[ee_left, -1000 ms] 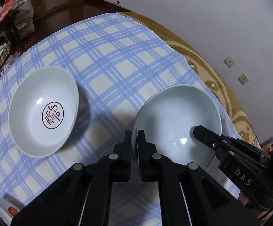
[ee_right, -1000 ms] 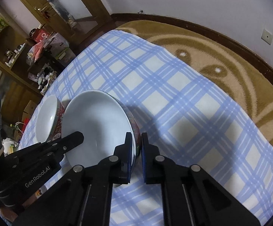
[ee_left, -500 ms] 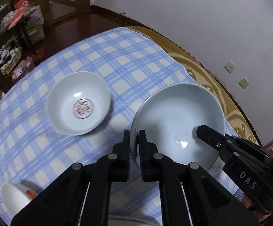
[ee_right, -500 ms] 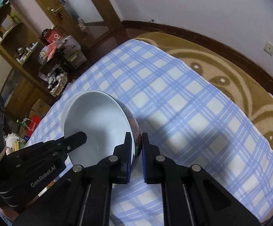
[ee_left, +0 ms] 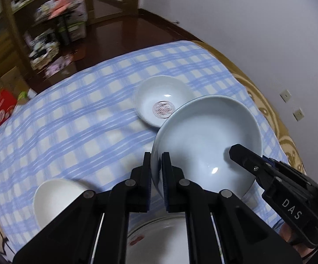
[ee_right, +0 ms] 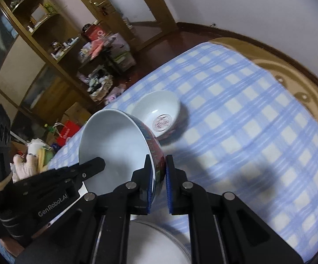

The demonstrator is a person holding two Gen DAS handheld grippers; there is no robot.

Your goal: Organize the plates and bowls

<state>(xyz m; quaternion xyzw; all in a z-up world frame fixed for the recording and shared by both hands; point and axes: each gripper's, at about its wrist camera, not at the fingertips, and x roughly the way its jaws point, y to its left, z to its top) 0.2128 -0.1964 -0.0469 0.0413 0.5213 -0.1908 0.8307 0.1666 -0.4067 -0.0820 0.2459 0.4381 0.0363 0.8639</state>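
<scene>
A large pale blue bowl [ee_left: 207, 136] with a patterned outside [ee_right: 156, 151] hangs tilted above the checked tablecloth. My left gripper [ee_left: 156, 156] is shut on its near rim. My right gripper [ee_right: 159, 160] is shut on the opposite rim, and one of its fingers [ee_left: 242, 154] shows inside the bowl in the left wrist view. A small white bowl with a red seal [ee_left: 163, 101] [ee_right: 159, 112] stands on the cloth just behind the held bowl. A white plate [ee_left: 159, 237] [ee_right: 154, 242] lies below both grippers.
Another white bowl [ee_left: 55, 195] sits at the near left of the blue checked tablecloth [ee_left: 82, 110]. Beyond the table's far edge are a dark wood floor, shelves [ee_right: 38, 33] and cluttered boxes. A brown patterned cloth [ee_right: 290, 70] borders the right side.
Both grippers have lifted the large bowl and carried it toward the near side. The seal bowl now lies farther off behind it. The plate and the second white bowl have come into view.
</scene>
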